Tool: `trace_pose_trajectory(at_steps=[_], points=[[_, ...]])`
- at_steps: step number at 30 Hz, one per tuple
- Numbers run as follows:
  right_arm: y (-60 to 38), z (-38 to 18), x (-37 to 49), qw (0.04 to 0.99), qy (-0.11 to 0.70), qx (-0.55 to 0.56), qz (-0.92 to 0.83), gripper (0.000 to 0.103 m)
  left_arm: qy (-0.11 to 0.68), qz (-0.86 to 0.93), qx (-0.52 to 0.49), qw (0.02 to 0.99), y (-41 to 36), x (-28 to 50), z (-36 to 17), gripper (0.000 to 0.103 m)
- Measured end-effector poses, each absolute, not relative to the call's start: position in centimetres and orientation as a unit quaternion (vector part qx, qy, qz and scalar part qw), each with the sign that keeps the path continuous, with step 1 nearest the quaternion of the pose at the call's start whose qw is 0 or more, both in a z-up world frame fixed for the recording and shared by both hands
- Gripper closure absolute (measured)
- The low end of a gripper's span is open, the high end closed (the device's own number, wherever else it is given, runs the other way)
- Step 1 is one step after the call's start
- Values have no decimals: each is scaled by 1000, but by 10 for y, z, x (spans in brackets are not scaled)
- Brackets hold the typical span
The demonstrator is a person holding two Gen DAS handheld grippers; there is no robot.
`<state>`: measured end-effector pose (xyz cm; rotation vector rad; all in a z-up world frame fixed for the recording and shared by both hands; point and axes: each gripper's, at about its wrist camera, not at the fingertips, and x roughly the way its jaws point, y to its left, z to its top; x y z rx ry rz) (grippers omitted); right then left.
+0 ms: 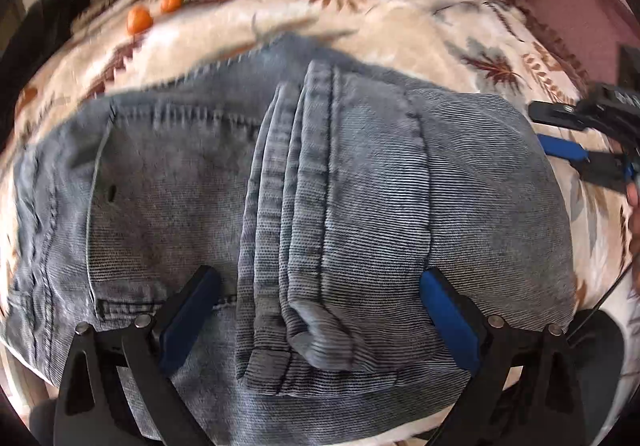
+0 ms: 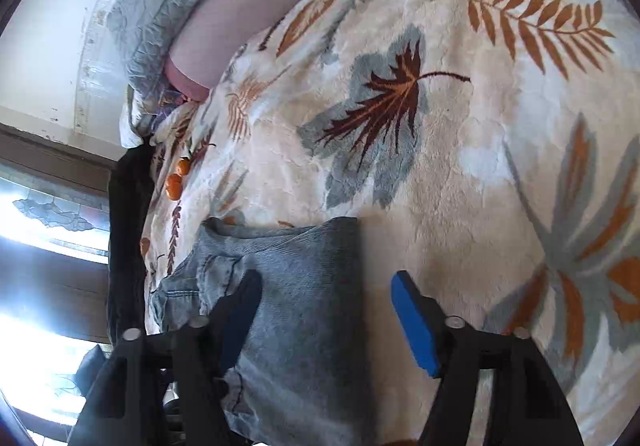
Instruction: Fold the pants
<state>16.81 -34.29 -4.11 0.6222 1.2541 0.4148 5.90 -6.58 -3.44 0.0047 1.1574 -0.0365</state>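
Observation:
Faded blue jeans (image 1: 304, 206) lie folded in a compact stack on a cream blanket with a leaf print (image 1: 380, 18). My left gripper (image 1: 320, 286) hovers open just above the stack, its blue pads wide apart over the hem ends. My right gripper (image 2: 326, 286) is open over the right edge of the jeans (image 2: 296, 286); its left finger is above the denim, its right finger above the blanket (image 2: 460, 166). The right gripper also shows in the left wrist view (image 1: 568, 134), beside the jeans' right edge. Neither holds anything.
Two small orange fruits (image 1: 152, 12) lie on the blanket at the far left, also in the right wrist view (image 2: 178, 180). A dark garment (image 1: 44, 26) lies at the left edge. Pillows (image 2: 168, 6) sit at the head. A window (image 2: 48, 246) is at the left.

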Motion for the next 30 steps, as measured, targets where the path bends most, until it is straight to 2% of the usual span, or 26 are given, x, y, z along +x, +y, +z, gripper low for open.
trace_pose_trajectory(at_steps=[2,5,7,10,11,13,14,15,17,20,22,24,28,30], points=[[-334,-50,176,738,585,267,204,65,538,-10,21,843,-72,51,-34,3],[-314,-36,178,779,564,192,196,85,533,-18,12,846,-68,50,-35,3],[-308,-21,176,820,528,141,170,88,530,-19,13,848,-67,50,-37,2],[-286,-41,177,833,537,28,130,88,523,-14,20,852,-70,46,-37,2],[-286,-35,172,843,521,23,130,85,523,-16,17,852,-71,48,-37,2],[-300,-20,164,842,519,67,131,69,527,-24,14,850,-69,49,-34,2],[-312,-11,157,845,510,100,128,52,528,-29,9,848,-68,48,-32,2],[-322,0,148,848,499,126,125,48,526,-36,-4,850,-64,47,-26,2],[-332,19,125,844,487,167,152,48,504,-42,-43,862,-51,41,-13,2],[-328,20,87,807,512,211,206,39,482,-35,-97,870,-23,35,2,2],[-322,-7,68,768,554,231,223,37,478,-25,-144,866,1,32,4,2],[-315,-50,61,733,620,203,190,38,483,-29,-203,851,25,29,1,2],[-318,-32,57,757,585,221,189,40,478,-82,-308,819,48,18,2,2],[-316,-27,56,777,566,208,177,28,480,-113,-348,797,45,19,0,2]])
